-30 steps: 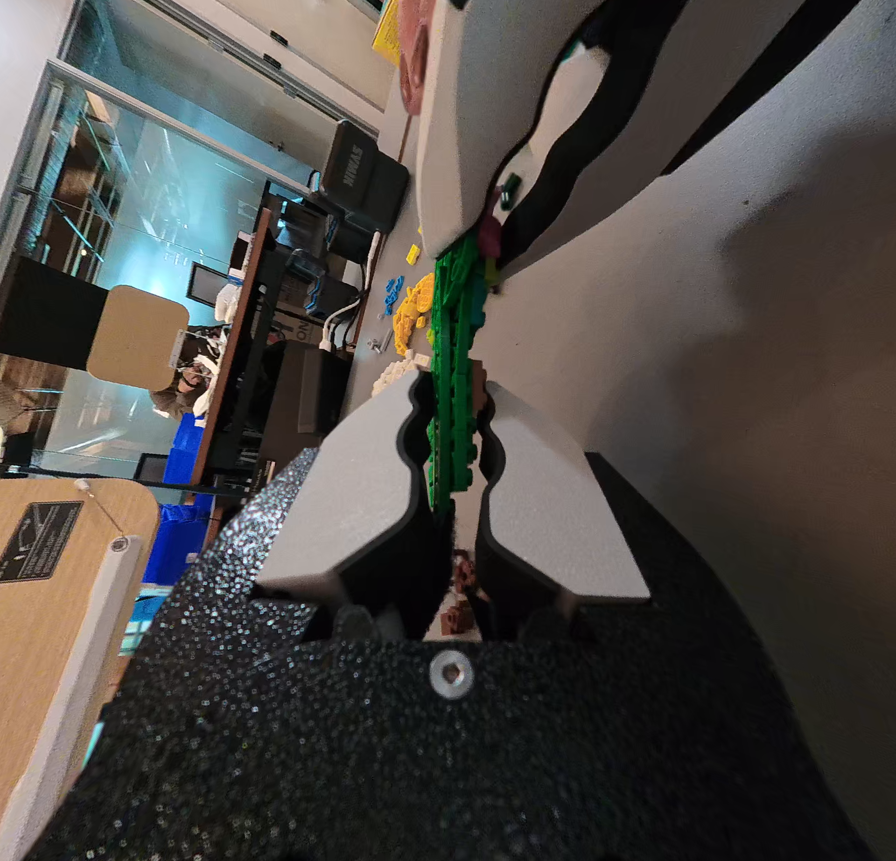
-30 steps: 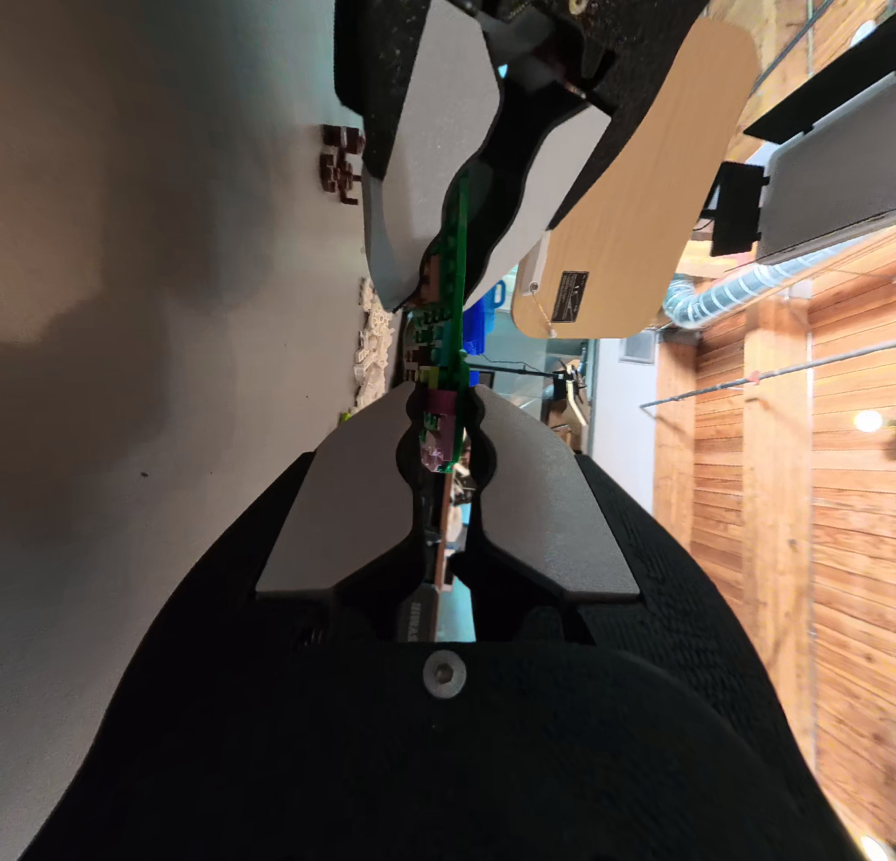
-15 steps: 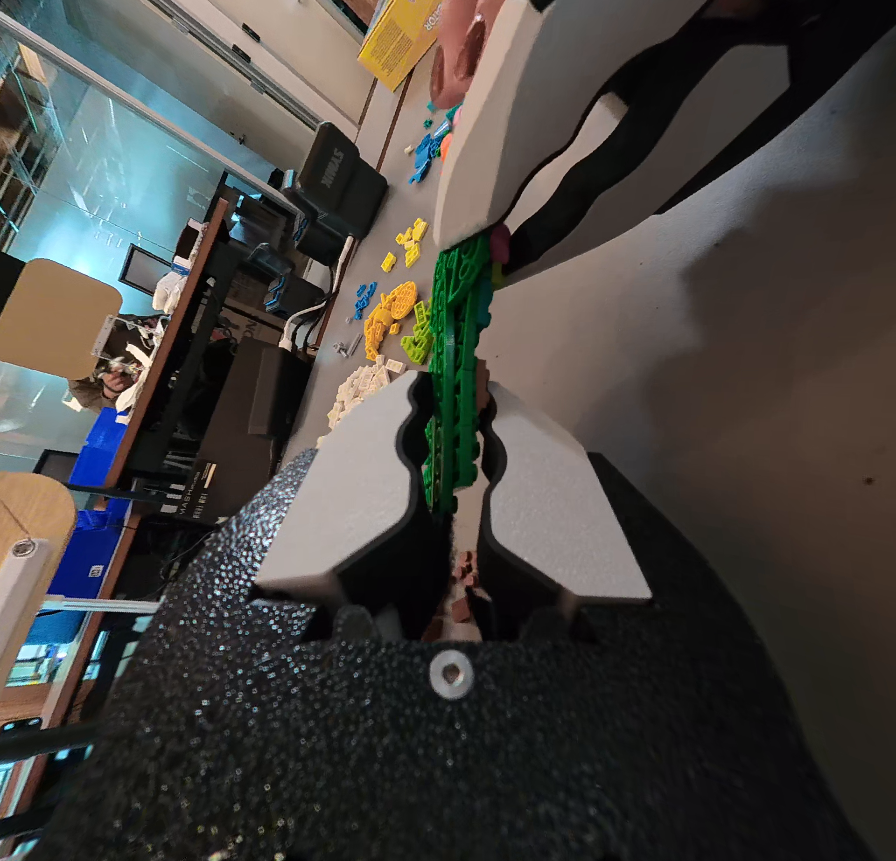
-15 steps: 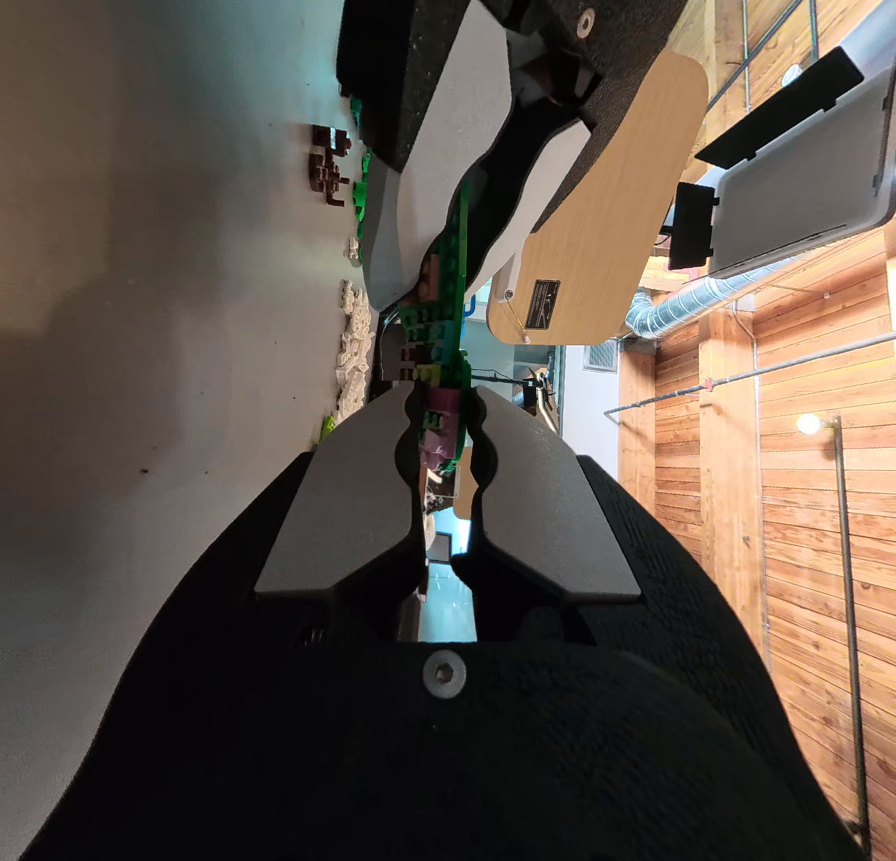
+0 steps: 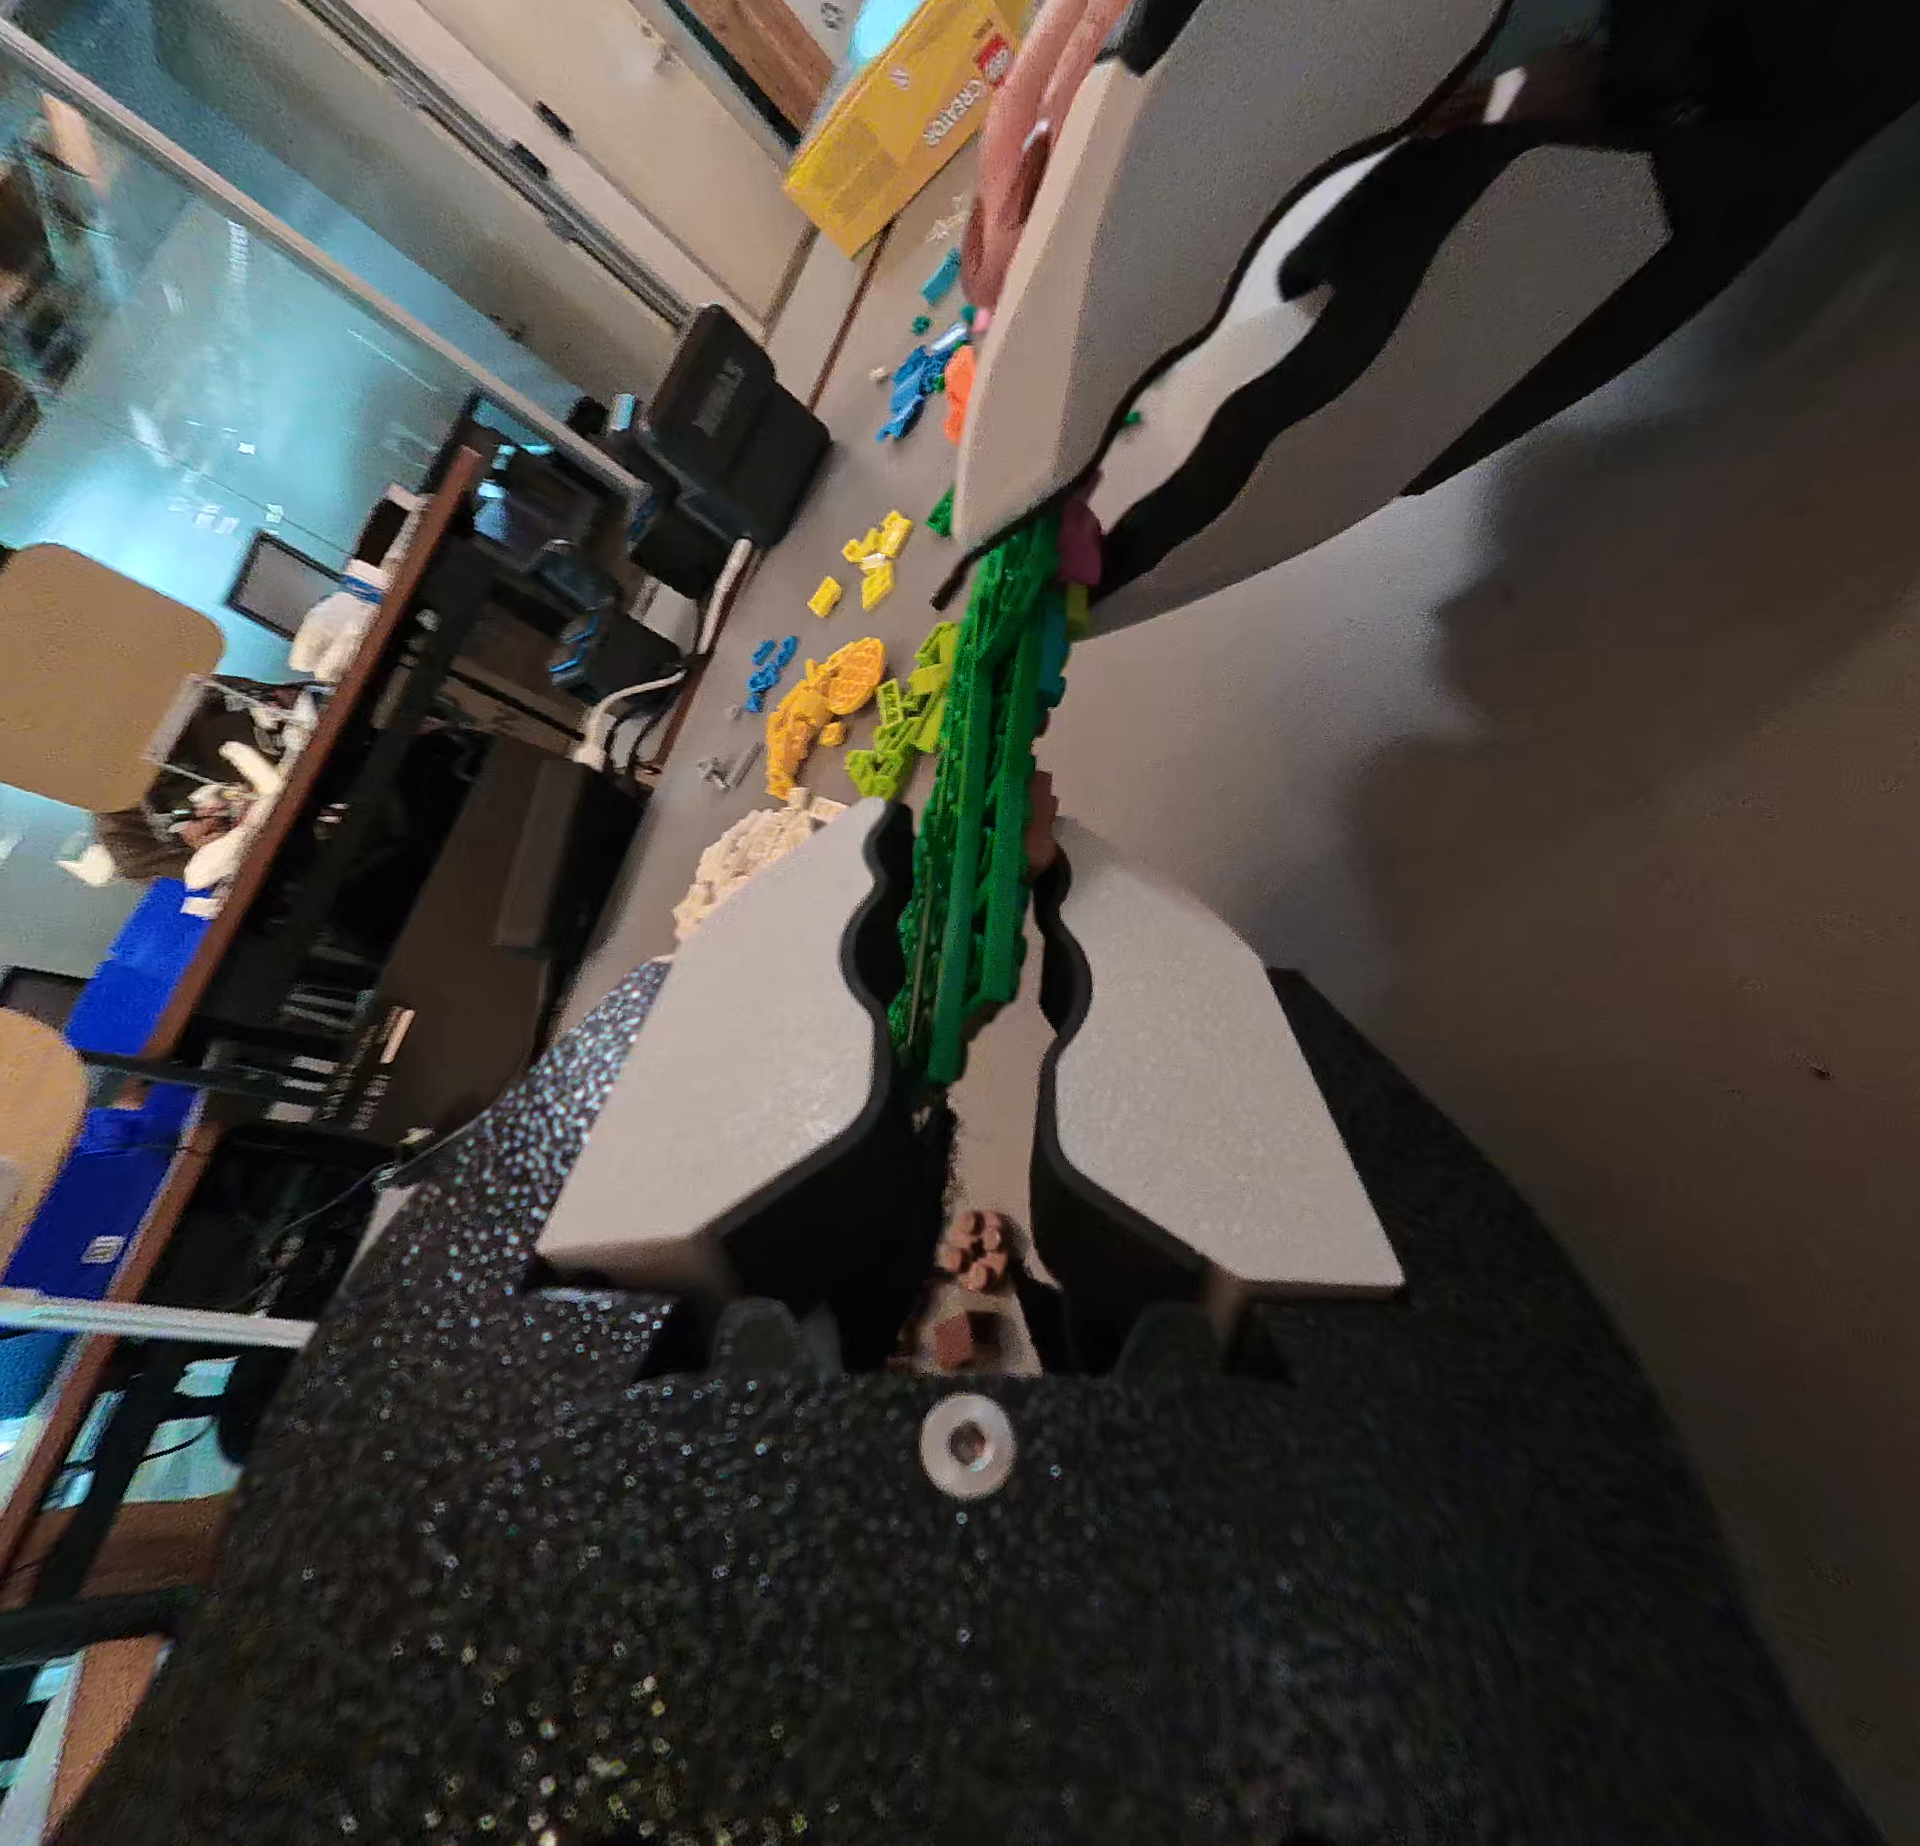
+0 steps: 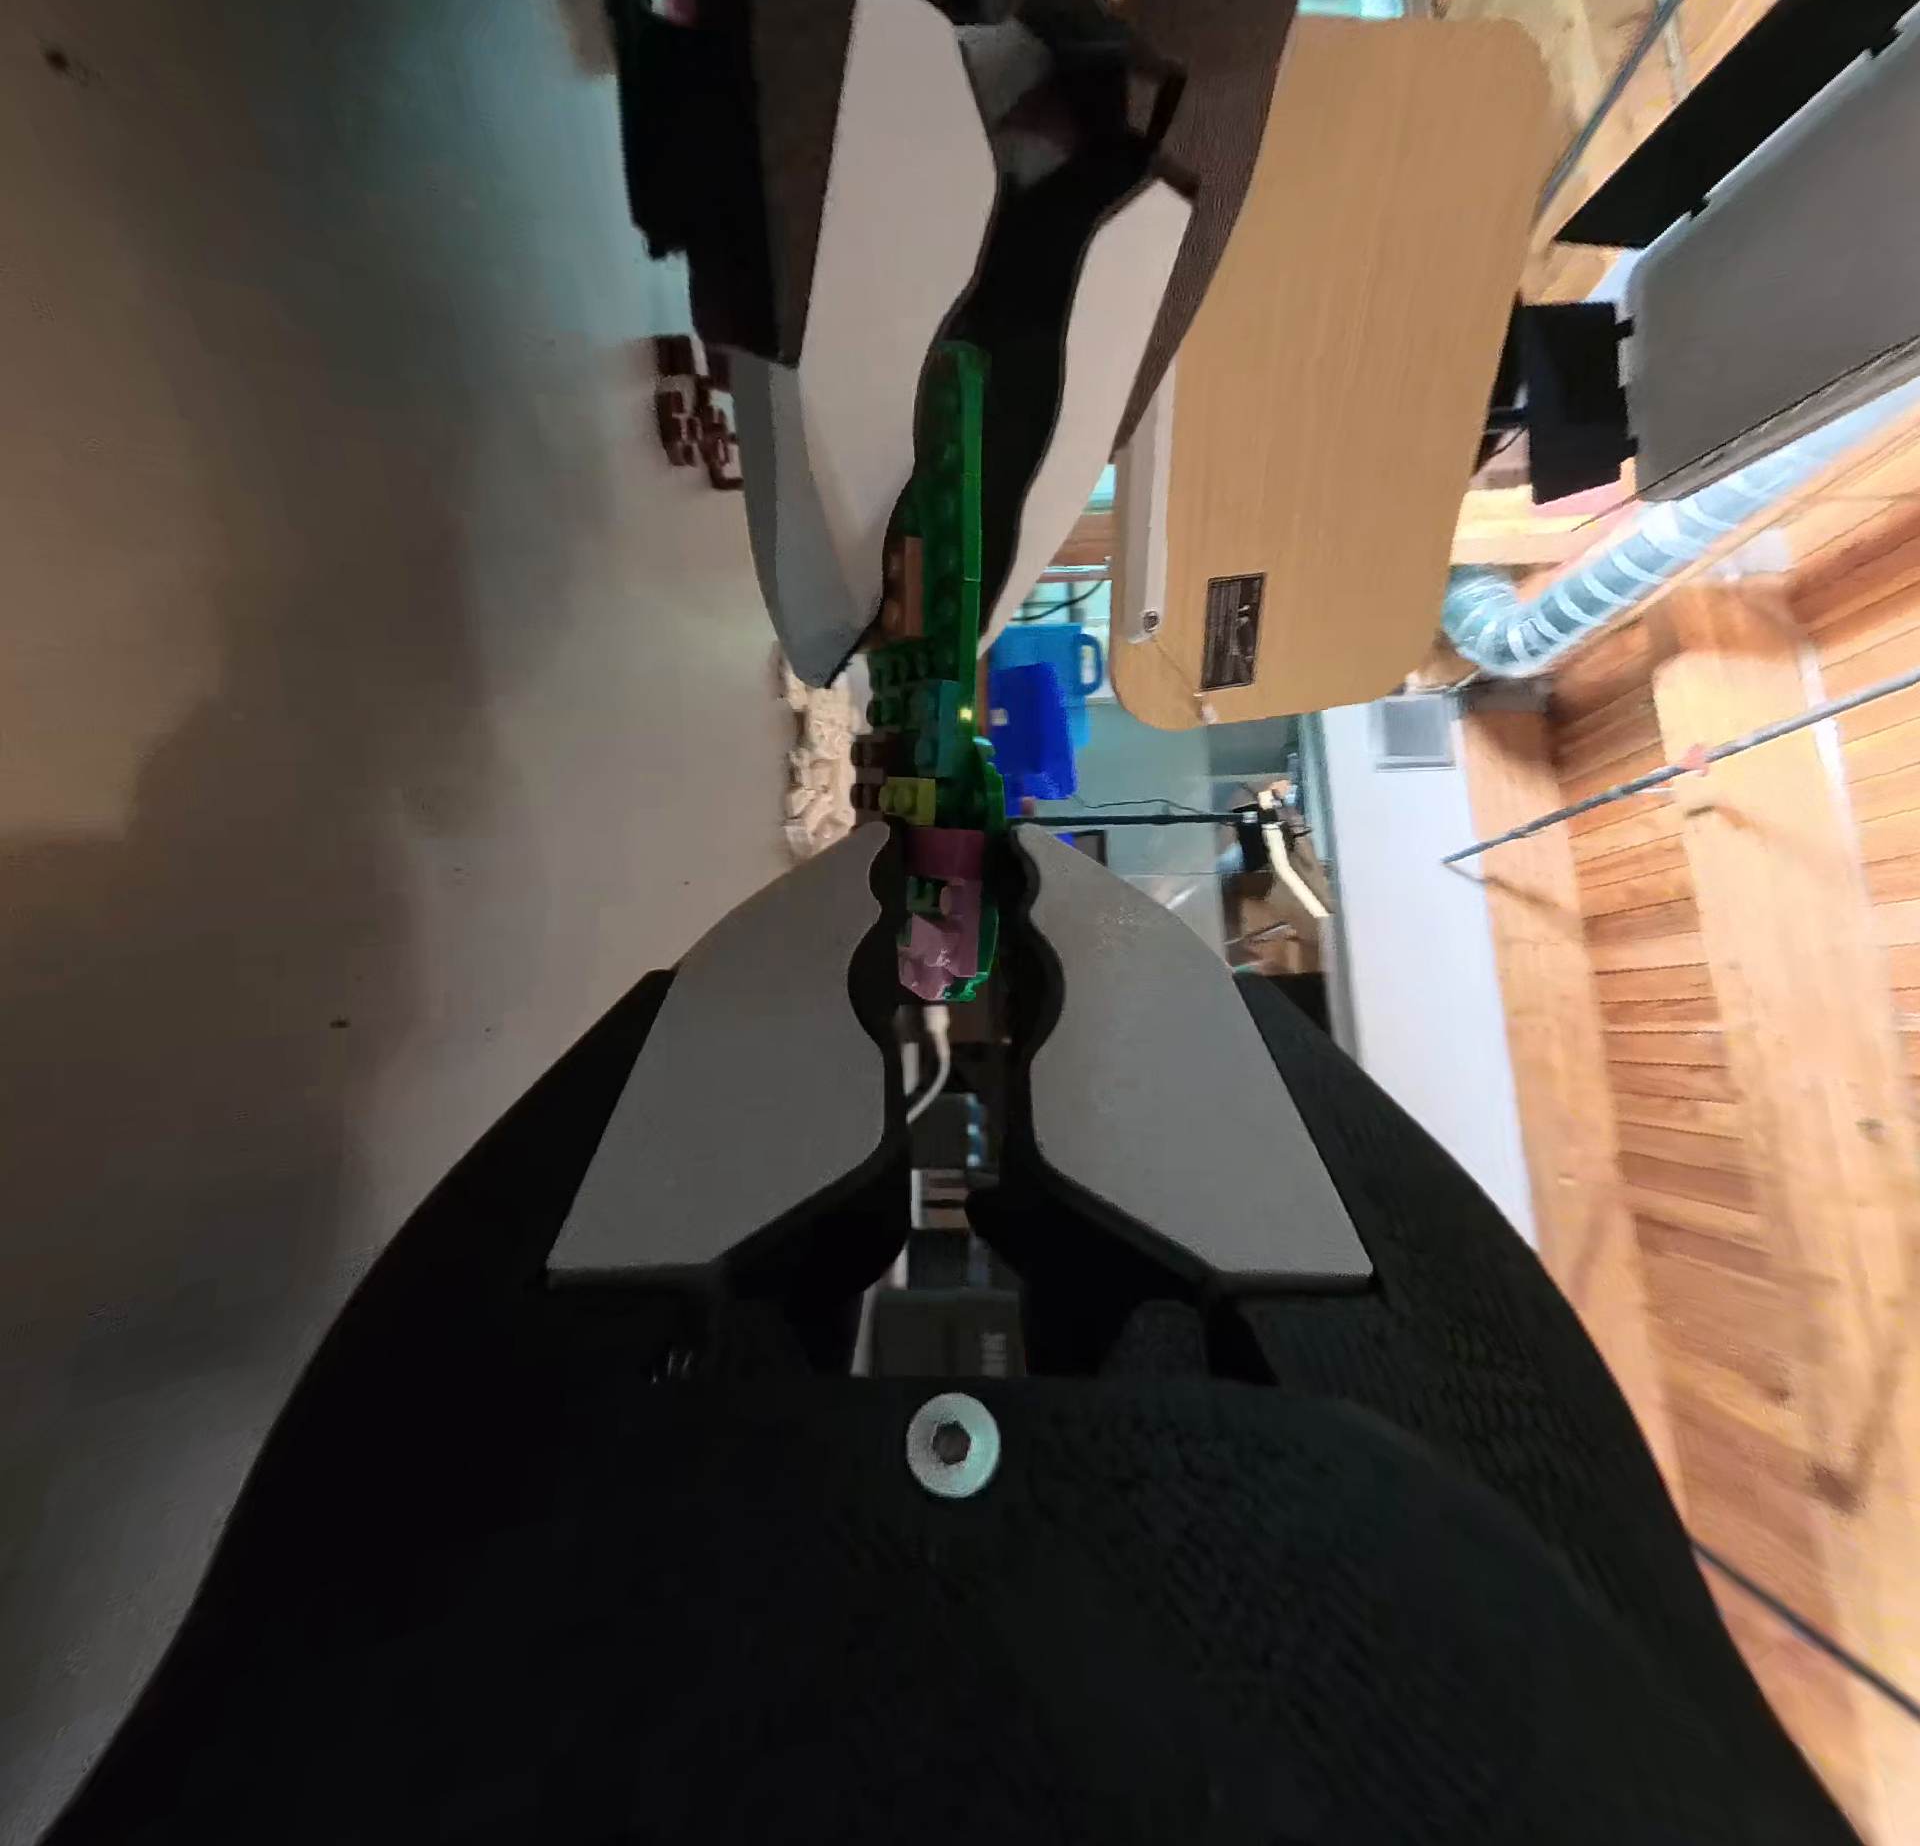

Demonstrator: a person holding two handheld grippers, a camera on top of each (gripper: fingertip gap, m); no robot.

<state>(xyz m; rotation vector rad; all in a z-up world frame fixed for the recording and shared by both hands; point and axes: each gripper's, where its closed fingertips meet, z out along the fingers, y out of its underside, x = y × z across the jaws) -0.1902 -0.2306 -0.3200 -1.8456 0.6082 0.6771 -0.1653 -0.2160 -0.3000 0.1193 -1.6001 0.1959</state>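
Gripping one end of a green brick plate [image 6: 961,549], the right gripper [image 6: 948,913] sits centre frame in the right wrist view, its grey fingertips [image 6: 831,892] clamped tight on the end that carries pink/purple bricks [image 6: 940,949]. The plate stands on edge, running up the middle of the frame, w/ brown, teal & lime bricks stuck on its left face. At the far end, top centre, the left gripper [image 6: 940,508] straddles the plate. In the left wrist view that left gripper [image 5: 966,913] is mid-frame and its jaws stand apart: green plate [image 5: 977,861] sits between the pads, a gap shows on the right side, and the left pad looks just beside it, so no squeeze. A small brown brick [image 5: 1042,820] on the plate lies right by the right fingertip. Upper right of that view, the right gripper [image 5: 1070,539] bites the plate's far end. On the grey table [image 5: 1558,861]: white brick pile [image 5: 743,851], yellow bricks [image 5: 821,705], lime bricks [image 5: 899,726], blue bricks [image 5: 769,669] left of the plate; yellow box [image 5: 904,113] at top; brown bricks [image 5: 971,1251] low between the fingers.
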